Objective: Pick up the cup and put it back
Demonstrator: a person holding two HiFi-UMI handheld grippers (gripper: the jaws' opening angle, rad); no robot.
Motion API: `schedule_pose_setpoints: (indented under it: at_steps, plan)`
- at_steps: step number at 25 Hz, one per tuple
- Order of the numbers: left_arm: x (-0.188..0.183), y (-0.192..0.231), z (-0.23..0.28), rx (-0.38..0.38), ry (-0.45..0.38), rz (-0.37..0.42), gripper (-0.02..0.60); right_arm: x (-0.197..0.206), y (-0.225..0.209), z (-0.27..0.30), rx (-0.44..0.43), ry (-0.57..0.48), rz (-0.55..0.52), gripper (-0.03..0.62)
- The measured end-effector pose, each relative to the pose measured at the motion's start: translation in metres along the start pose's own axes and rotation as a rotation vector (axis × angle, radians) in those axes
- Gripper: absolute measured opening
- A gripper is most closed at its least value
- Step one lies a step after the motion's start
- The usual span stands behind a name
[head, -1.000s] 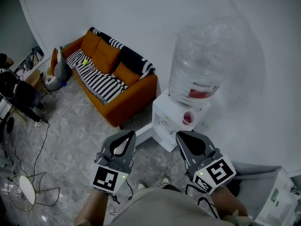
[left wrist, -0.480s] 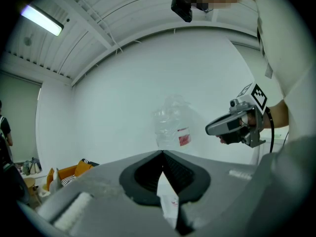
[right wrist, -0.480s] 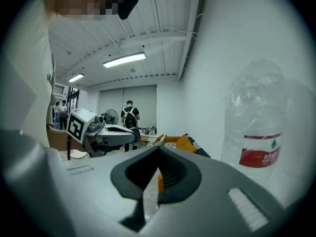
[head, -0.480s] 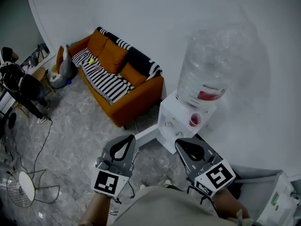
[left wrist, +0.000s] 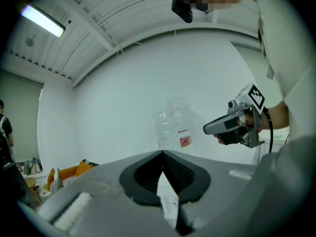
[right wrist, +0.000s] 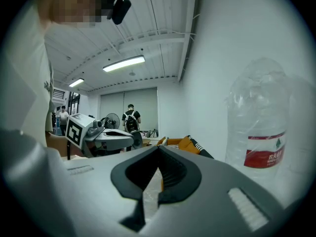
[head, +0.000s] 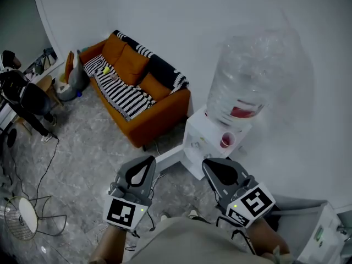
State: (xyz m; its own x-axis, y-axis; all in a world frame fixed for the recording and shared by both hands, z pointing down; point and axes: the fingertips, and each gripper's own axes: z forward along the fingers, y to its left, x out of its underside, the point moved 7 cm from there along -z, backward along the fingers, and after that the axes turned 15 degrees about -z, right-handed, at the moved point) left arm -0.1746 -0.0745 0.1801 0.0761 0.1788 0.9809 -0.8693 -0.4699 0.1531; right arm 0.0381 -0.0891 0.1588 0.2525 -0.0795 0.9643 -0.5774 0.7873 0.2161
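A small red cup (head: 226, 141) stands in the alcove of a white water dispenser (head: 201, 139), under its big clear bottle (head: 250, 73). In the head view my left gripper (head: 151, 159) and right gripper (head: 205, 163) are held side by side in front of the dispenser, both shut and holding nothing. The right one is nearer the cup but apart from it. In the left gripper view the jaws (left wrist: 162, 153) meet at the tips, with the bottle (left wrist: 173, 125) ahead. The right gripper (right wrist: 159, 147) view shows touching jaws and the bottle (right wrist: 261, 132) at right.
An orange sofa (head: 159, 117) with a striped blanket stands against the wall left of the dispenser. A wire stand (head: 25, 219) and cables lie on the grey floor at lower left, near a person (head: 25, 100). A white appliance (head: 324, 235) sits at lower right.
The picture has shifted, so sofa and dispenser sit a little further right. Both grippers stay shut and side by side, slightly lower in the picture; almost nothing differs over the last half second.
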Motion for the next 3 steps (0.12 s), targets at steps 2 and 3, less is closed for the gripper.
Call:
schedule_pose_setpoints:
  at_steps: [2, 3]
  plan:
    - [-0.0005, -0.0002, -0.0006, -0.001, 0.001, -0.002, 0.002, -0.0003, 0.0005, -0.0004, 0.002, 0.002, -0.001, 0.003]
    - [-0.0008, -0.0002, -0.0008, -0.001, 0.001, -0.002, 0.002, -0.0005, 0.0006, -0.0005, 0.004, 0.002, -0.001, 0.003]
